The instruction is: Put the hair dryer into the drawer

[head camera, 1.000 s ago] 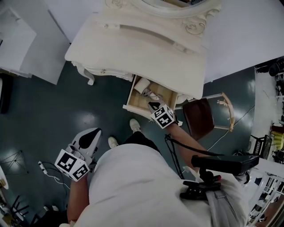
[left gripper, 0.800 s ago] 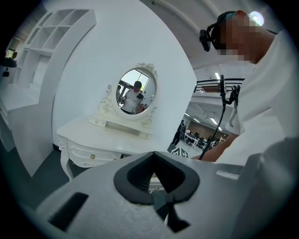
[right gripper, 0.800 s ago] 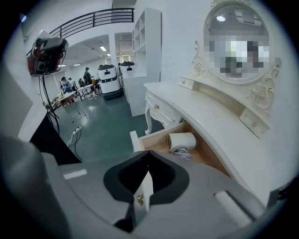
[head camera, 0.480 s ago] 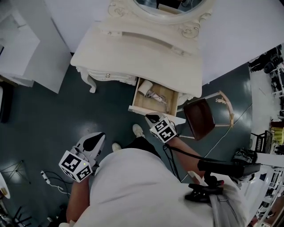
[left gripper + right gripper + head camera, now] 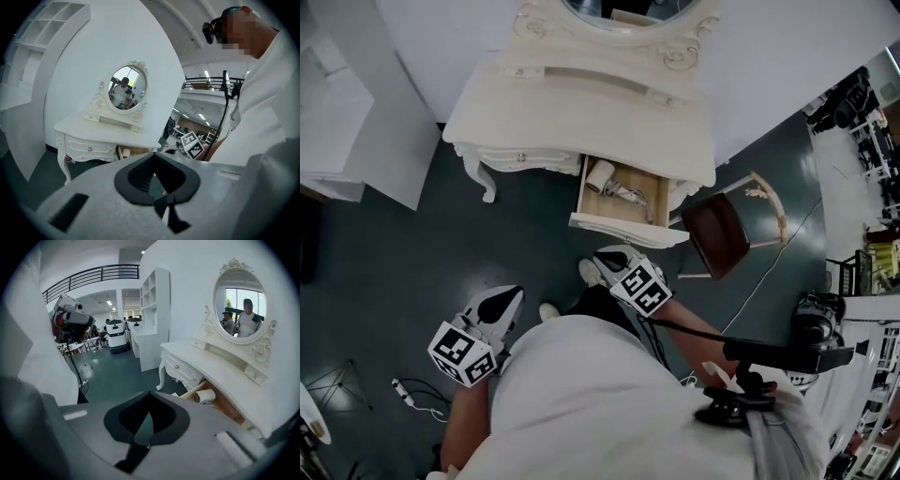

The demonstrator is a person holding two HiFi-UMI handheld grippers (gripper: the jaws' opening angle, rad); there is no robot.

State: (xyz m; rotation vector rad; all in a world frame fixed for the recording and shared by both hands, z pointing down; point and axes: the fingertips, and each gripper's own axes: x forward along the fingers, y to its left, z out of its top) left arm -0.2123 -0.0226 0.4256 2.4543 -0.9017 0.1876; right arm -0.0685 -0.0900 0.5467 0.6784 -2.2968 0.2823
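The white hair dryer (image 5: pixel 614 184) lies in the open wooden drawer (image 5: pixel 605 223) of the white dressing table (image 5: pixel 572 103). In the right gripper view the hair dryer (image 5: pixel 205 396) shows as a round nozzle inside the drawer (image 5: pixel 229 409). My right gripper (image 5: pixel 609 257) hangs shut and empty in front of the drawer, clear of it; its jaws (image 5: pixel 150 393) meet with nothing between them. My left gripper (image 5: pixel 504 300) is low at the left by my hip, also shut and empty, and points toward the table (image 5: pixel 101 136).
A wooden chair (image 5: pixel 718 234) with a brown seat stands right of the drawer. An oval mirror (image 5: pixel 127 88) tops the table. A white shelf unit (image 5: pixel 342 112) stands at the left. Cables (image 5: pixel 405 394) lie on the dark floor. My shoes (image 5: pixel 589 273) are just before the drawer.
My right gripper has drawn back from the drawer toward my body and risen, still shut. The hair dryer stays in the drawer. The left gripper shifted slightly.
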